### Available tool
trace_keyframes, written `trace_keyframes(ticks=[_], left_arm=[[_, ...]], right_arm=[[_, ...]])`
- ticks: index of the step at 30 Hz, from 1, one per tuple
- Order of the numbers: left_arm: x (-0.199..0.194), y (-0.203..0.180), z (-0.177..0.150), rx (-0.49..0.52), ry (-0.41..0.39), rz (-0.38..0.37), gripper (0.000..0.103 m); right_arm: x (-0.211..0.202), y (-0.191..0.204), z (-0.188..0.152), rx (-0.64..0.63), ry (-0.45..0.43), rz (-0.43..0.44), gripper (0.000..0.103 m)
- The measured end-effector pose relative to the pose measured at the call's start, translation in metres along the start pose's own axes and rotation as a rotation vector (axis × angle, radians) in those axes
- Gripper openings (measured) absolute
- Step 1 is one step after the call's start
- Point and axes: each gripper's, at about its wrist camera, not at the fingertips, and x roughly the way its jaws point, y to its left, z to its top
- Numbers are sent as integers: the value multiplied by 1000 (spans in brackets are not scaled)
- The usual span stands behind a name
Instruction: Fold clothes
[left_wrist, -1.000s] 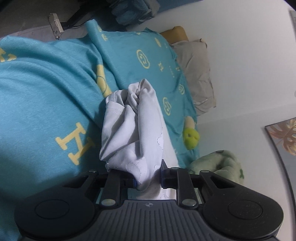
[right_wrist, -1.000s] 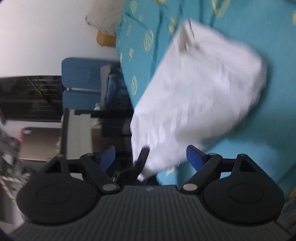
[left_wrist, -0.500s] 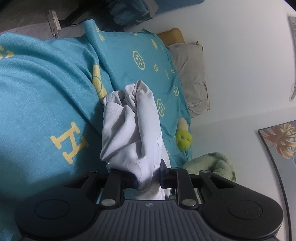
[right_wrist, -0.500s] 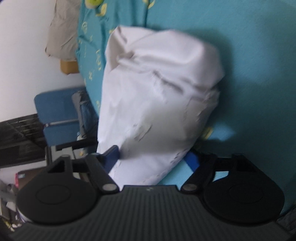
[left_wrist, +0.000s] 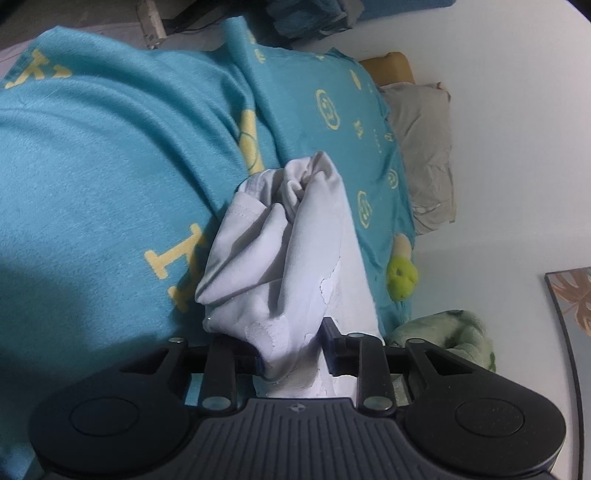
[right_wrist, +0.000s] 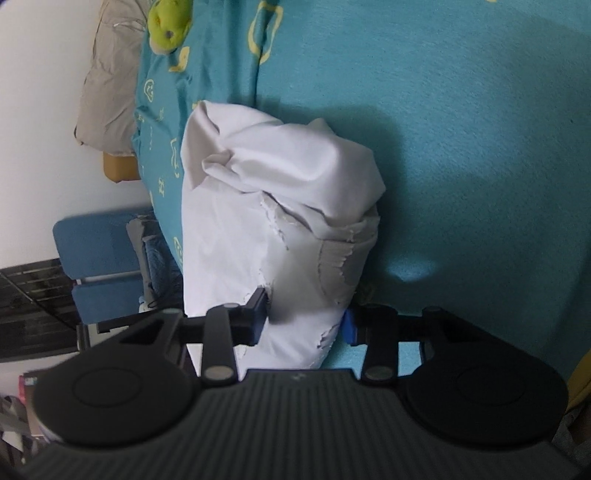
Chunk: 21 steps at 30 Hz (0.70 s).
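Lying bunched on the teal blanket (left_wrist: 103, 177) of the bed: a white garment (left_wrist: 295, 236), crumpled into a thick roll, with both tongs at its near end.

Left tongs (left_wrist: 291, 350): opening at this moment, a fold of the garment between the fingers, both pads touching the cloth (left pad half buried under it).

Right tongs (right_wrist: 304, 321): closing, the garment's wide lower end sitting between the fingers, left pad pressing a dent into the cloth, right pad (right_wrist: 349, 328) touching its frayed edge.

Running across the garment in the right wrist view: a ragged, torn-looking seam, upper layer folded over the lower one.

Showing on the blanket: yellow letters and round emblems. Lying past the garment, near the bed's far edge: a green plush toy (left_wrist: 402, 275), beside a beige pillow (left_wrist: 424, 147) against the white wall. Standing off the bed's side in the right wrist view: a blue chair (right_wrist: 99, 258).
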Motion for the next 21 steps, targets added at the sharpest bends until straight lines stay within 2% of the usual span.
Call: trace_keyframes(ticks=[1,3,6,9,11,14,21], left_arm=[[1,2,1,-12,3,4,41],[5,6,2,-39,10,7,44],[7,11,2,-69,12,1,45],[8,12,1,-68,4,-13,39],[8,10,2,-59,0,-27,32],[3,5,2,-34,-1,-40,24],[-28,-26,3,3,26,-86,21]], right_arm=[[0,1,-1,-10,-1,-3,45],[-1,-1,-1,-9,-3,-2,45],[-4,-6,0,-7,-5,4,45],[-6,0,-3,-55,-22,-2,39],[-9,3,-5,-78,-37,1,29],[-14,9,-8,-95,-54,16,22],[-55,34,-26,-181,-121,79,19]])
